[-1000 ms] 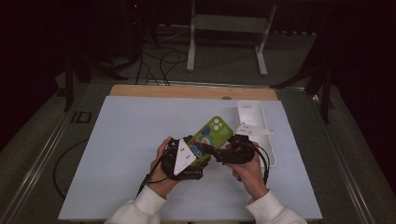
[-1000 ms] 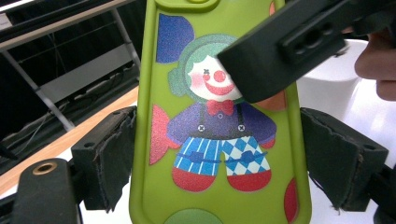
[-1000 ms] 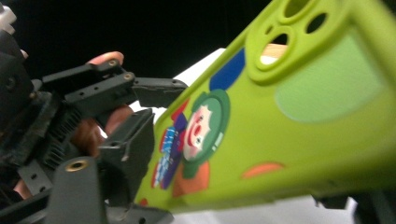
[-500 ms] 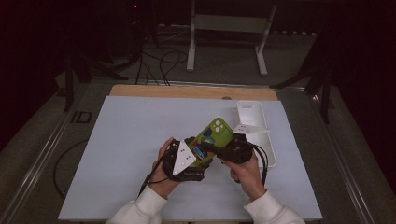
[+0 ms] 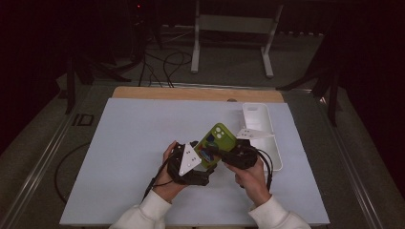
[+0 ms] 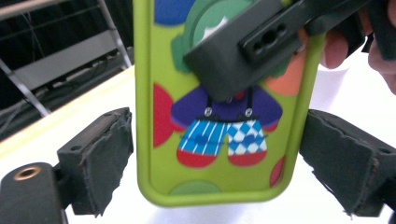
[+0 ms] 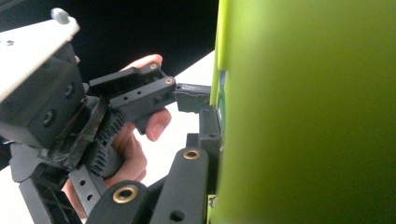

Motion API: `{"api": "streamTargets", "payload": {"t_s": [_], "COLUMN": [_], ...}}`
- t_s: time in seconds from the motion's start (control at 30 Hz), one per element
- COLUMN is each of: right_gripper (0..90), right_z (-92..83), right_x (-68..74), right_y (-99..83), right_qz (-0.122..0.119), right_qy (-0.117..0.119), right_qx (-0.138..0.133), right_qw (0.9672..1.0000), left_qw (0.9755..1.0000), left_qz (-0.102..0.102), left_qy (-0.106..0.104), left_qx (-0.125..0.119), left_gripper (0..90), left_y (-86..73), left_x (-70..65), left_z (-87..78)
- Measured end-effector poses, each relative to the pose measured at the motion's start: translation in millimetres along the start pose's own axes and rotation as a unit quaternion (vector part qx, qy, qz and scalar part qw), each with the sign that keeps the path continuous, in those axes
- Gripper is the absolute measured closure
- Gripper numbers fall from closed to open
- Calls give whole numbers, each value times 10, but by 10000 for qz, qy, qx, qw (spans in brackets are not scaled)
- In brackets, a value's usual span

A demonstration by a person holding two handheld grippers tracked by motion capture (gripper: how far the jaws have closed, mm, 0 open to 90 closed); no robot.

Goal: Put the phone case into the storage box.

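- White board (image 5: pixel 143 157) covers the table, lower centre of the high view.
- White tray (image 5: pixel 260 129), oblong, lies at the board's right side, upper right of the hands.
- Lime-green phone case (image 5: pixel 217 140) with a cartoon print is held tilted above the board, mid-frame, between both grippers.
- Left gripper (image 6: pixel 215 154) stands with its jaws spread either side of the case's lower end, a gap showing on the left side.
- Right gripper (image 5: pixel 229 155) is clamped on the case; one jaw presses on the printed face.
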State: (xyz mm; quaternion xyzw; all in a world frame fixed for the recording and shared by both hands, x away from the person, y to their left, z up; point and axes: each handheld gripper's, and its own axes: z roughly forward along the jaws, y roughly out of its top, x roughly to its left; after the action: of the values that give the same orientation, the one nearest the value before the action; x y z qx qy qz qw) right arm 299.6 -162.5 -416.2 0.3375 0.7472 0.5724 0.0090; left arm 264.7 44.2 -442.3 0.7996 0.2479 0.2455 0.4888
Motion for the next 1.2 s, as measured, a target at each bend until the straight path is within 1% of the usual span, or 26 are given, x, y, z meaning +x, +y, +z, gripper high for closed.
{"api": "streamTargets", "payload": {"t_s": [0.13, 0.23, 0.37, 0.5, 0.57, 0.77, 0.9, 1.07, 1.1, 1.2], "right_gripper": [886, 886, 885, 885, 885, 885, 884, 884, 884, 883], "right_z": [-9, -13, -15, -18, -22, -38, -50, -56, -56, -68], "right_x": [-7, -8, -10, -13, -14, -17, -18, -11, -11, -2], "right_y": [0, -1, -6, -13, -16, -21, -22, -22, -22, -21], "right_qz": [-47, -77, -118, -159, -144, -233, -287, -343, -343, -391], "right_qy": [-15, -18, -10, -9, -10, -3, 20, 55, 55, 95], "right_qx": [9, 8, 27, 33, 45, 63, 59, 68, 68, 69], "right_qw": [10000, 10000, 9999, 9999, 9999, 9997, 9996, 9994, 9994, 9992], "left_qw": [9999, 9996, 9993, 9983, 9976, 9965, 9958, 9943, 9943, 9930], "left_qz": [-145, -215, -294, -440, -486, -551, -616, -699, -699, -767], "left_qy": [-51, -156, -221, -373, -483, -618, -669, -796, -796, -883], "left_qx": [-18, -14, 8, 34, 52, 75, 143, 137, 137, 141], "left_gripper": [74, 61, 38, 28, 24, 26, 25, 27, 27, 29], "left_y": [-3, 6, 19, 26, 30, 30, 25, 13, 13, 10], "left_x": [38, 67, 113, 170, 193, 238, 269, 308, 308, 342], "left_z": [-11, -33, -72, -104, -118, -160, -169, -187, -187, -198]}}
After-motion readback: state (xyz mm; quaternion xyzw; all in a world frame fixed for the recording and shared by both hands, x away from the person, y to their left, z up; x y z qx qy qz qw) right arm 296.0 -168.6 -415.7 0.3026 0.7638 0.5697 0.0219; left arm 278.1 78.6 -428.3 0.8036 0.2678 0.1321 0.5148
